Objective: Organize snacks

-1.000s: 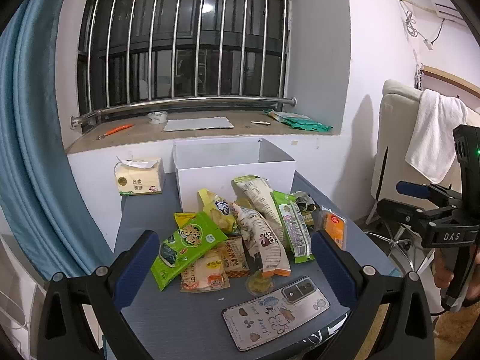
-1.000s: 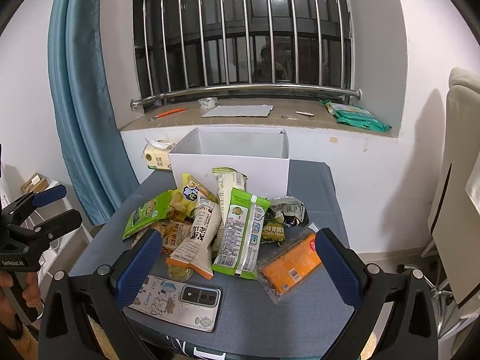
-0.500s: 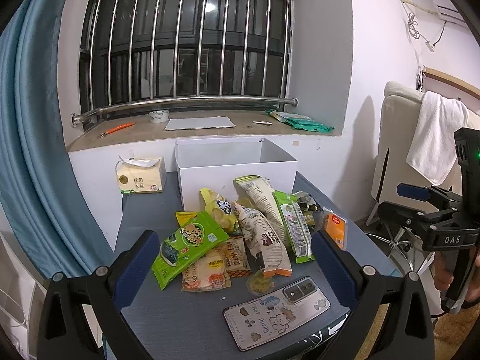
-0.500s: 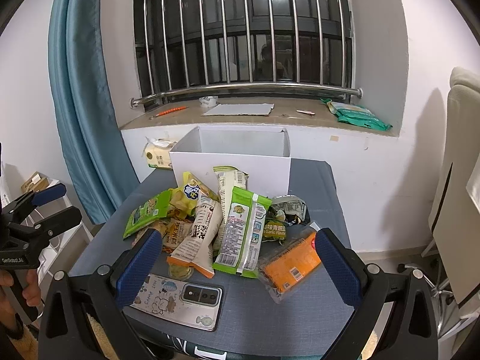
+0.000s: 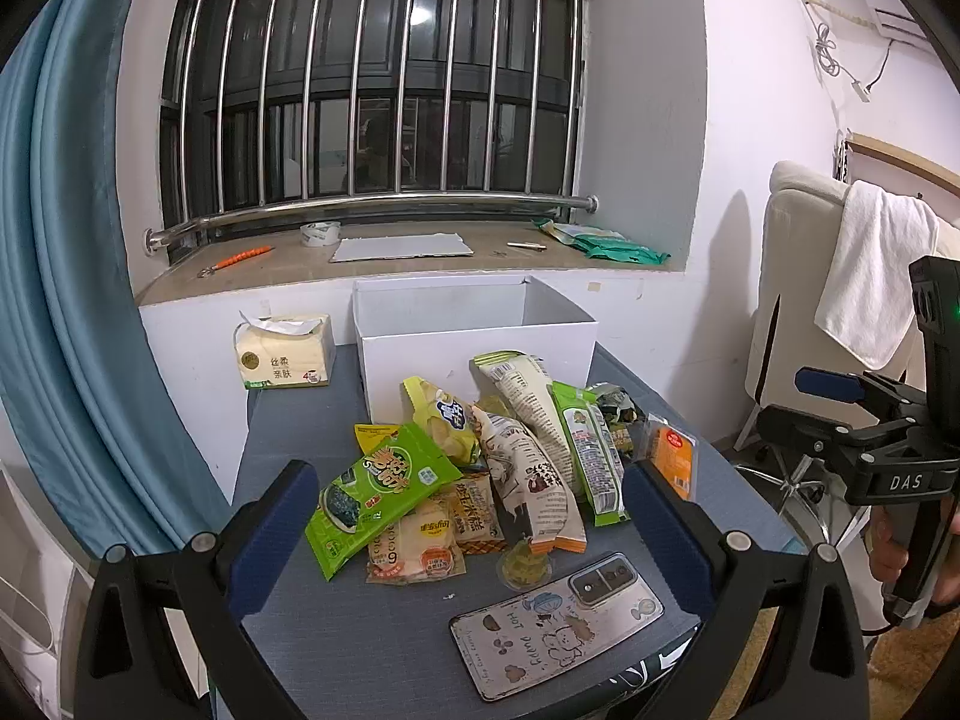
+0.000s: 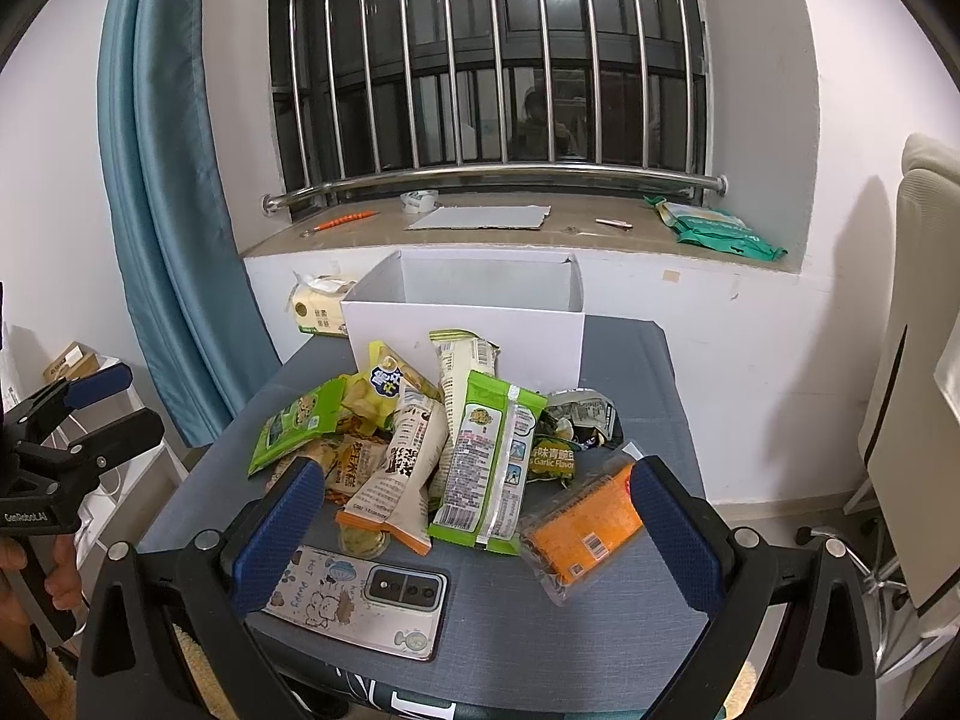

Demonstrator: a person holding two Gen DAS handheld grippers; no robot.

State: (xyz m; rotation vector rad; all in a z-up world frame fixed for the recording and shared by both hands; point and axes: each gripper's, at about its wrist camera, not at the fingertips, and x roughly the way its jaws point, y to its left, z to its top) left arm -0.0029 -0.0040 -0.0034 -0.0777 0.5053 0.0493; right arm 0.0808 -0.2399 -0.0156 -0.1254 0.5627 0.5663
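Nothing is sorted yet: the snacks [image 5: 492, 456] lie heaped on the desk [image 5: 300, 420] ahead of both tools, the box [image 5: 474, 330] beyond them empty. Left tool [image 5: 462, 534] and right tool [image 6: 474, 534] gape wide, holding nothing.

At the right edge of the left wrist view, the right gripper [image 5: 840, 402] carries "DAS" on its body. At the left edge of the right wrist view, the left gripper [image 6: 114, 402] reads "GenRobot.AI". Low in the frame, the phone case [image 5: 555, 621] says "HOT PUPPY". A green packet [image 6: 553, 459] reads "Garlic Flavor". The tissue pack [image 5: 283, 359], upper left of centre, bears "丝柔亲肤".
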